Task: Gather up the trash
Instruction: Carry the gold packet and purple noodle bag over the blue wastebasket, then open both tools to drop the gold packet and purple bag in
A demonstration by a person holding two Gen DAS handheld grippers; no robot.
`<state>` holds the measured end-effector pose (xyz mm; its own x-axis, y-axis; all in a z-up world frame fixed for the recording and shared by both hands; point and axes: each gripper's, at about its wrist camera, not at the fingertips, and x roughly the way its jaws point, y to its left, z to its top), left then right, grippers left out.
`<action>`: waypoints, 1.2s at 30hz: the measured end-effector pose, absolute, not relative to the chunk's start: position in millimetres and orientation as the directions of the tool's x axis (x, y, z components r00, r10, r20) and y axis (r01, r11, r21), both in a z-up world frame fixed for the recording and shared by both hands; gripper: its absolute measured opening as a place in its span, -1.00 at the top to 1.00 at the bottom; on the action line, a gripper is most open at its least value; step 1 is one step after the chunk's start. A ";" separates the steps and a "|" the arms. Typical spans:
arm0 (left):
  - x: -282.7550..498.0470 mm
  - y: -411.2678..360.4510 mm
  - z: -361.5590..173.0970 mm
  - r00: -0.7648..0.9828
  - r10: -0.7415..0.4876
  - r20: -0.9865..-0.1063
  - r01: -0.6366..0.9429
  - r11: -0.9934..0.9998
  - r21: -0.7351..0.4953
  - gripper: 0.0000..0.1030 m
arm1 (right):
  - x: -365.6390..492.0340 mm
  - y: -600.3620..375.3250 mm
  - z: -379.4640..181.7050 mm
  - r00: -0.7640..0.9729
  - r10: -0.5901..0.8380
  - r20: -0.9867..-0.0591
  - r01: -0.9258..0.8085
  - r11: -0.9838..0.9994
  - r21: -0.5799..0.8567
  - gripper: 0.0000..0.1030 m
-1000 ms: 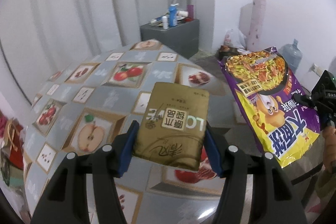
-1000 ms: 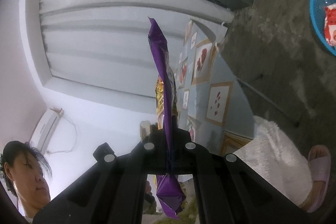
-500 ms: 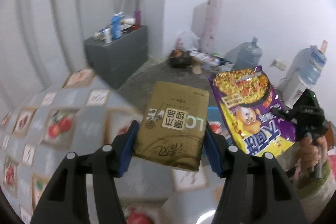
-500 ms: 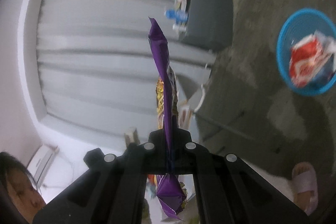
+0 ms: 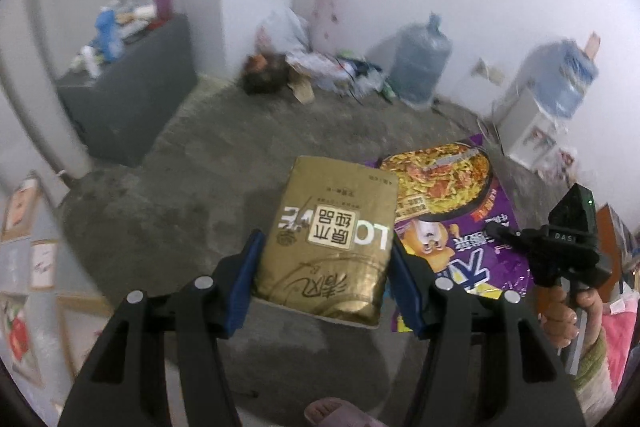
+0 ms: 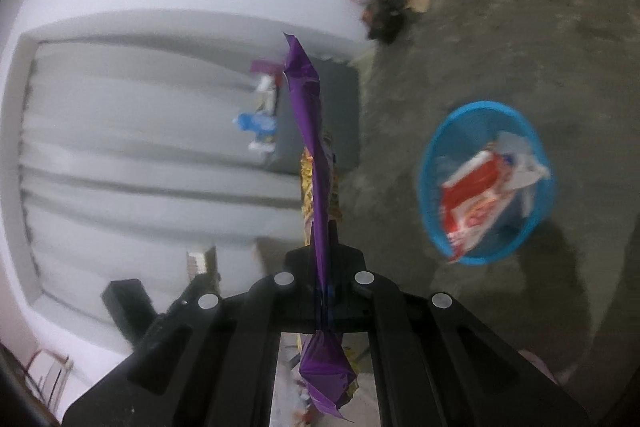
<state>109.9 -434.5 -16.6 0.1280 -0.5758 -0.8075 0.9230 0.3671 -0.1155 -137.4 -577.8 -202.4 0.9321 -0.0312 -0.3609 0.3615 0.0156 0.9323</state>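
Trash rides in both grippers: my left gripper (image 5: 324,287) clamps the gold foil packet (image 5: 330,241), my right gripper (image 6: 323,297) pinches the purple noodle bag (image 6: 310,131). I've swung off the table; the blue round basket (image 6: 436,163) now lies ahead-right, so dropping comes next.

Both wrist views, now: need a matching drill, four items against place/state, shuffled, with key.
Items:
1. gold packet
2. purple noodle bag
3. red wrapper
4. water jug

Places/states:
A. lying in the blue basket
B. standing on the floor by the wall
C. clamped in the left gripper
D. pinched edge-on in the right gripper

Pairs: 1-C, 2-D, 3-A, 4-B
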 end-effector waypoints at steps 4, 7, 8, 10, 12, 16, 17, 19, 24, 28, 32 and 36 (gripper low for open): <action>97.8 -474.4 -43.2 0.093 -0.527 -0.845 0.936 0.335 -0.106 -0.13 | -153.1 -581.2 -224.0 0.923 -0.043 -0.382 0.380 -0.053 0.923 0.97; 95.5 -500.6 -63.9 0.068 -0.483 -0.873 0.939 0.326 -0.107 -0.13 | -161.1 -583.4 -245.6 0.910 -0.045 -0.413 0.407 -0.106 0.907 0.97; 95.1 -508.9 -72.1 0.060 -0.464 -0.884 0.940 0.325 -0.108 -0.13 | -161.5 -583.7 -249.1 0.906 -0.043 -0.421 0.414 -0.118 0.903 0.96; 94.8 -522.3 -86.9 0.043 -0.433 -0.901 0.938 0.327 -0.112 -0.13 | -157.2 -583.1 -264.5 0.899 -0.028 -0.438 0.429 -0.156 0.890 0.95; 95.7 -532.3 -103.2 0.026 -0.396 -0.918 0.936 0.332 -0.116 -0.13 | -151.5 -583.7 -276.5 0.892 -0.011 -0.453 0.443 -0.185 0.877 0.95; 96.9 -556.0 -139.8 0.015 -0.311 -0.950 0.932 0.349 -0.100 -0.13 | -137.1 -588.6 -289.6 0.885 0.004 -0.466 0.454 -0.228 0.861 0.93; 96.5 -562.2 -147.8 0.015 -0.292 -0.956 0.932 0.350 -0.092 -0.13 | -132.3 -591.3 -291.4 0.887 0.000 -0.462 0.450 -0.232 0.863 0.93; 97.9 -572.4 -163.2 0.015 -0.259 -0.966 0.930 0.359 -0.082 -0.13 | -123.3 -596.7 -297.6 0.883 -0.009 -0.470 0.453 -0.246 0.857 0.91; 104.8 -590.4 -193.7 -0.003 -0.224 -0.975 0.910 0.403 -0.095 -0.49 | -107.8 -604.3 -334.1 0.859 0.017 -0.512 0.493 -0.298 0.817 -0.19; 101.1 -592.6 -199.7 -0.018 -0.221 -0.975 0.905 0.411 -0.110 -0.49 | -113.0 -601.2 -351.1 0.830 0.035 -0.557 0.536 -0.327 0.778 -0.19; 97.5 -589.7 -186.8 -0.006 -0.254 -0.967 0.928 0.360 -0.100 -0.49 | -135.9 -598.5 -339.0 0.827 -0.016 -0.562 0.534 -0.291 0.794 -0.21; 98.4 -581.7 -163.8 0.016 -0.286 -0.958 0.936 0.342 -0.087 -0.49 | -157.6 -601.0 -311.9 0.786 -0.114 -0.607 0.579 -0.206 0.789 -0.20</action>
<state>98.4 -581.7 -163.8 0.0158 -0.2864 -0.9580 0.9357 0.3419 -0.0868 -157.6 -601.0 -311.9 0.7862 -0.1140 -0.6074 0.5793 -0.2062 0.7886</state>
